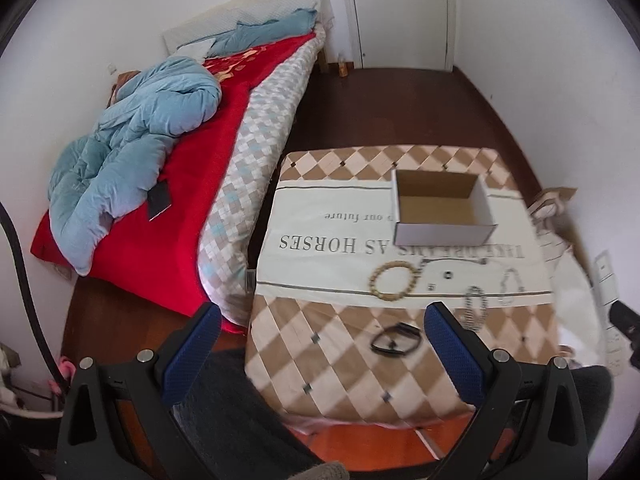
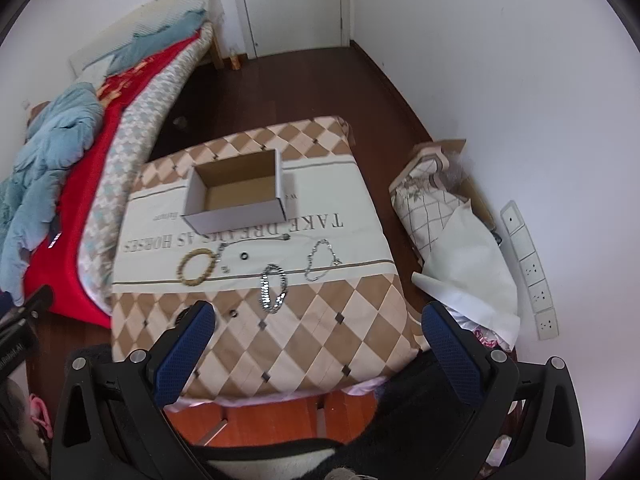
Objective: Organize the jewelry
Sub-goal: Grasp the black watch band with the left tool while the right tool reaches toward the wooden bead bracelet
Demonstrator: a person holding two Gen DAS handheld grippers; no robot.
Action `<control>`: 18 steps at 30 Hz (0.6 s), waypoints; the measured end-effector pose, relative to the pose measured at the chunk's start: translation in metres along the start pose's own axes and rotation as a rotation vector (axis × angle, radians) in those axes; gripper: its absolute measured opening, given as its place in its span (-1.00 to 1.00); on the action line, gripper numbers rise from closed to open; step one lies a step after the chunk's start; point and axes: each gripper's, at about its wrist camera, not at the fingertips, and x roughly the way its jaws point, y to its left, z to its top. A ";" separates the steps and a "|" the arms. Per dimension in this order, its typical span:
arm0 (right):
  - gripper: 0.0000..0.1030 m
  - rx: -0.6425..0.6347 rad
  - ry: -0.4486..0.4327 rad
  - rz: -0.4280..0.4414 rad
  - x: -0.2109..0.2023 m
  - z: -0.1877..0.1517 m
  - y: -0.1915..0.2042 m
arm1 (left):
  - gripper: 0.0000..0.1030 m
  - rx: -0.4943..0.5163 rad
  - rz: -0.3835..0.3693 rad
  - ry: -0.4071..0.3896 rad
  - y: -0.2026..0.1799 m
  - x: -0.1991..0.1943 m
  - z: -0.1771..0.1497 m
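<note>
Two blue-padded grippers, left gripper (image 1: 322, 320) and right gripper (image 2: 318, 318), spread wide, empty. Open white cardboard box (image 2: 236, 196) upright, long axis across table; silver link bracelet (image 2: 274, 288) elongated toward box.

Each gripper is built from matte black plastic. On the left gripper (image 1: 322, 326), two fingers (image 1: 192, 354) are faced with dark blue textured pads, and round silver screws are set at the pivots in the lower part of the frame. The same black frame, blue pads and silver screws are seen on the right gripper (image 2: 318, 324). Triangular recesses are moulded into the outer arms.
</note>
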 end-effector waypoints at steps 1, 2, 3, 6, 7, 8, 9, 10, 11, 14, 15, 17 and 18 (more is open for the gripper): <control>1.00 -0.002 0.014 -0.005 0.012 0.004 -0.001 | 1.00 0.010 0.012 0.019 0.000 0.012 -0.001; 1.00 0.000 0.029 -0.011 0.026 0.008 -0.002 | 1.00 0.023 0.010 0.037 0.000 0.022 -0.003; 1.00 0.001 0.044 -0.015 0.037 0.010 -0.001 | 1.00 0.040 0.003 0.056 -0.002 0.035 -0.004; 1.00 0.010 0.086 -0.007 0.070 0.014 -0.005 | 1.00 0.095 0.002 0.131 -0.013 0.078 -0.016; 1.00 0.010 0.094 -0.005 0.079 0.014 -0.004 | 1.00 0.115 0.006 0.165 -0.018 0.095 -0.022; 1.00 0.009 0.099 -0.005 0.087 0.014 -0.004 | 1.00 0.132 0.011 0.196 -0.022 0.109 -0.028; 1.00 0.005 0.101 -0.005 0.094 0.012 -0.003 | 1.00 0.145 0.007 0.232 -0.026 0.125 -0.035; 1.00 0.000 0.103 -0.003 0.100 0.011 -0.002 | 1.00 0.151 0.003 0.270 -0.029 0.141 -0.041; 1.00 -0.004 0.111 -0.009 0.108 0.009 -0.001 | 0.99 0.155 -0.006 0.300 -0.032 0.154 -0.046; 1.00 -0.007 0.143 -0.013 0.129 0.002 0.002 | 0.91 0.151 -0.052 0.372 -0.042 0.185 -0.059; 1.00 -0.008 0.150 -0.018 0.135 0.001 0.002 | 0.91 0.148 -0.070 0.386 -0.045 0.195 -0.062; 1.00 -0.008 0.162 -0.025 0.146 -0.003 0.002 | 0.83 0.151 -0.089 0.402 -0.051 0.207 -0.065; 1.00 -0.003 0.170 -0.025 0.152 -0.005 0.001 | 0.59 0.149 -0.104 0.404 -0.054 0.212 -0.065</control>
